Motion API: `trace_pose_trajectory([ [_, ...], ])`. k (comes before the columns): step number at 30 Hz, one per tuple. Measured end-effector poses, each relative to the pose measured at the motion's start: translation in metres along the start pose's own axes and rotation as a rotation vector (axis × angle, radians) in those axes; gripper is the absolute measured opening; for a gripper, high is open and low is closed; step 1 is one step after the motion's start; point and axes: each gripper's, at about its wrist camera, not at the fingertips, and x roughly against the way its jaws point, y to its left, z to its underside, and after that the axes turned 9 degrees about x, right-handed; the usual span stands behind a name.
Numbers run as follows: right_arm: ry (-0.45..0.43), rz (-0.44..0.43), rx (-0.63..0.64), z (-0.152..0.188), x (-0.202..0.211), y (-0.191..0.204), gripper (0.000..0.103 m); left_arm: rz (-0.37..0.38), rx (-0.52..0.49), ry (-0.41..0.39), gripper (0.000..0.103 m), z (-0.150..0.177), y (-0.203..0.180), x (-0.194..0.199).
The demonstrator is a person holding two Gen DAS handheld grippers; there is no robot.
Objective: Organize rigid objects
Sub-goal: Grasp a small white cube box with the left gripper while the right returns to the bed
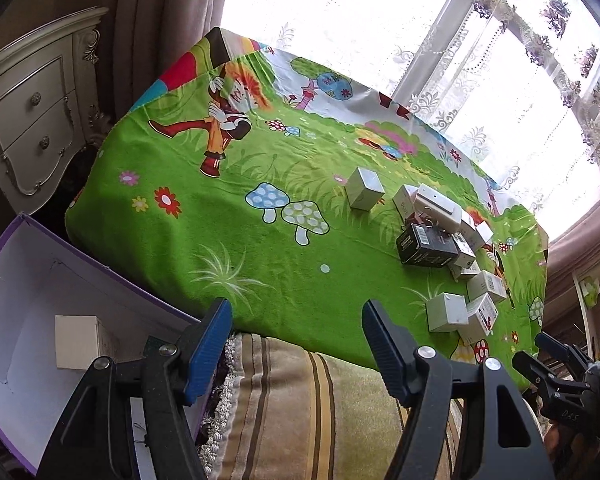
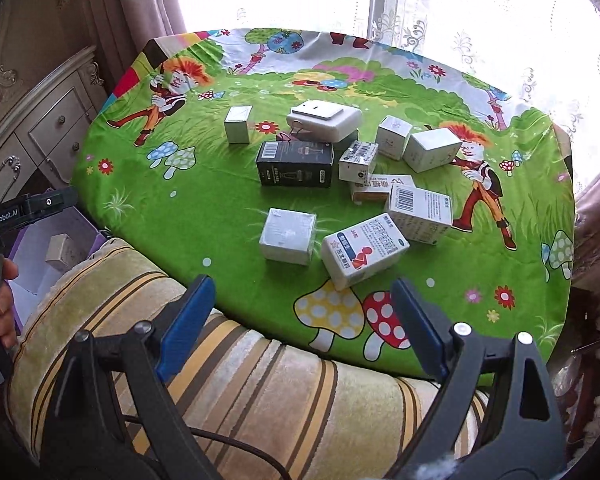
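Between placements: both the left gripper (image 1: 296, 344) and right gripper (image 2: 302, 320) hover agape and empty, one small box (image 1: 82, 342) lying in the purple carton (image 1: 28, 276), the remaining boxes (image 2: 287, 240) on the tabletop (image 2: 220, 208) awaiting pickup.

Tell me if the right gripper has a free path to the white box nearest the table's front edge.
Probably yes. The right gripper is open and empty, and the white box sits alone just ahead of its jaws on the green tablecloth. The blue-and-white carton beside it stands slightly apart, so nothing blocks a straight approach.

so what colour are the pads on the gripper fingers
Blue, ribbed pads; clearest in the right wrist view.
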Motion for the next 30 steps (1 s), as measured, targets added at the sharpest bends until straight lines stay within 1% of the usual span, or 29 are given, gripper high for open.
trace_pose_trajectory([
  [5, 0.036, -0.002, -0.031, 0.003, -0.015, -0.020, 0.091, 0.043, -0.062, 0.048, 0.068, 0.002, -0.027, -0.015],
  [9, 0.076, 0.001, -0.007, 0.003, -0.030, -0.033, 0.091, 0.069, -0.095, 0.090, 0.068, 0.007, -0.046, -0.027],
  [12, 0.093, -0.017, 0.016, 0.000, -0.041, -0.041, 0.091, 0.081, -0.106, 0.123, 0.068, 0.010, -0.059, -0.036],
  [19, 0.132, -0.031, 0.124, -0.007, -0.066, -0.047, 0.091, 0.094, -0.155, 0.191, 0.068, 0.021, -0.087, -0.056],
  [22, 0.140, -0.028, 0.158, -0.010, -0.076, -0.047, 0.091, 0.094, -0.170, 0.208, 0.068, 0.024, -0.098, -0.063],
  [30, 0.161, -0.044, 0.178, -0.013, -0.098, -0.050, 0.091, 0.091, -0.230, 0.251, 0.068, 0.033, -0.127, -0.080],
])
